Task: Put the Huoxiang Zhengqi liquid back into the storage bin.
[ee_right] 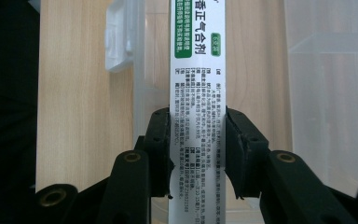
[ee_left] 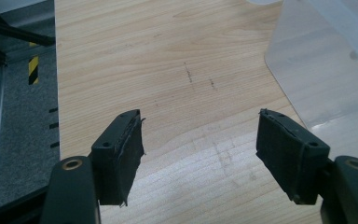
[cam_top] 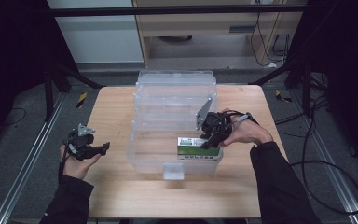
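High view first: we see a clear plastic bin (cam_top: pixel 175 109) standing in the middle of the wooden surface (cam_top: pixel 116 186), its lid tipped up at the far side and a small latch at its near wall. Inside the bin, at its near right corner, we hold a green and white box (cam_top: pixel 196 149) with our right tongs (cam_top: pixel 210 140); the right hand reaches in over the bin's right wall. In the right gripper view the box (ee_right: pixel 196 93) runs away from us as a long white face with printed text and a green label, and the two black pads (ee_right: pixel 161 149) press against its two long sides, so these tongs are clenched on the box. Whether the box rests on the bin's floor or hangs just above it, we cannot tell.

Our left tongs (cam_top: pixel 91 148) sit to the left of the bin, well apart from it, over bare wood. In the left gripper view the left tongs (ee_left: pixel 200 149) stand wide and released, nothing between them, with the bin's wall (ee_left: pixel 321 70) at the far right.
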